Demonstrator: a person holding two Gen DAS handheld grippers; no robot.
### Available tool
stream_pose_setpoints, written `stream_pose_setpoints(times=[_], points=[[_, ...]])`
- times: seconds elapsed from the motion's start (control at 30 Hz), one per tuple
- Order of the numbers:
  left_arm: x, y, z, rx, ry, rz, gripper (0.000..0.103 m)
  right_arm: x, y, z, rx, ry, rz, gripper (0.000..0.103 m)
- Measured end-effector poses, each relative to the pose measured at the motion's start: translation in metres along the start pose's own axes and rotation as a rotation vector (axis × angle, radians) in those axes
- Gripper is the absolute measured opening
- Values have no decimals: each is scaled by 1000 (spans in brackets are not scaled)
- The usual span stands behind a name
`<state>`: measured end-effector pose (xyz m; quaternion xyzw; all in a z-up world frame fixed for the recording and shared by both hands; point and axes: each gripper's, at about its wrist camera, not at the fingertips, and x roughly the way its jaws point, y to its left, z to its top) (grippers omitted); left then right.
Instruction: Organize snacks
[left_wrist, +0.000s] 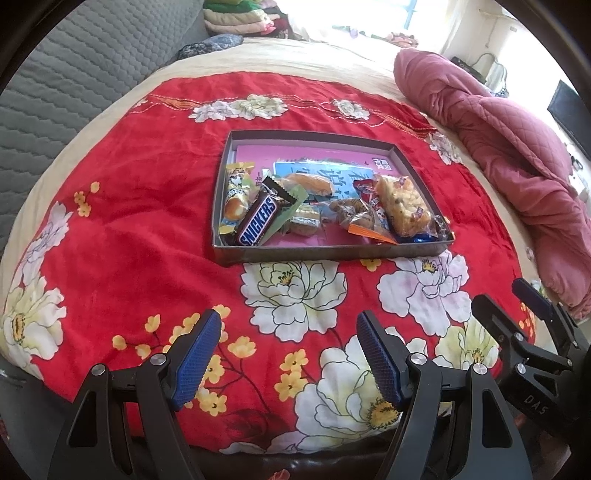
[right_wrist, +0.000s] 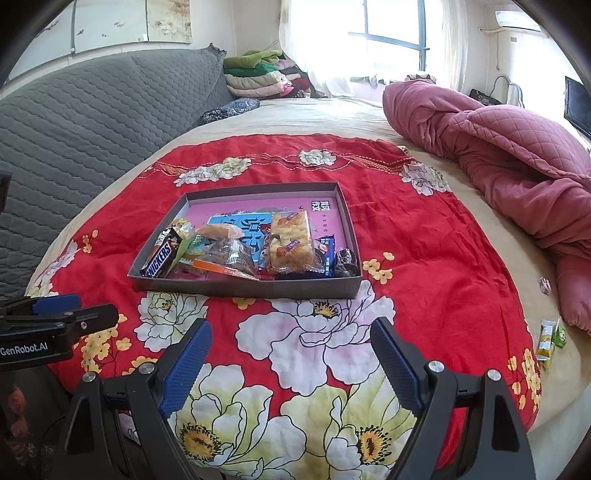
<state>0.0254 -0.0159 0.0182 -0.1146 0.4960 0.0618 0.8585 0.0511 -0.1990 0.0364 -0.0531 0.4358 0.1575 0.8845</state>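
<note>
From my seat the red floral blanket (right_wrist: 424, 258) fills most of both views, spread over the bed with a rumpled pink quilt (right_wrist: 517, 155) at about two o'clock. On the blanket, near twelve o'clock from both wrists, sits the shallow grey tray (left_wrist: 332, 254) with a pink liner — the snacks are piled along its near edge. In the left view I read the Snickers bar (left_wrist: 258, 221) at the tray's seven o'clock corner, leaning on the other wrappers; a clear-wrapped pale cake (left_wrist: 404, 206) lies toward four o'clock, and small wrapped pastries (left_wrist: 306, 221) fill the space between them. Off the blanket, at three o'clock in the right view, two small yellow-green packets (right_wrist: 550, 338) lie on the beige sheet, well apart from the tray.

My left gripper (left_wrist: 291, 358) hangs over the blanket's near edge with its blue pads spread wide and nothing between them. My right gripper (right_wrist: 291, 365) — likewise wide apart and empty — sits beside it.
</note>
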Motion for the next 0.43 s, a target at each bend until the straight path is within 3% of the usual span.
stream_pose_setpoints(times=[0.43], points=[[3, 12, 2, -43, -34, -12, 77, 8, -8, -1, 16, -2, 3, 87]])
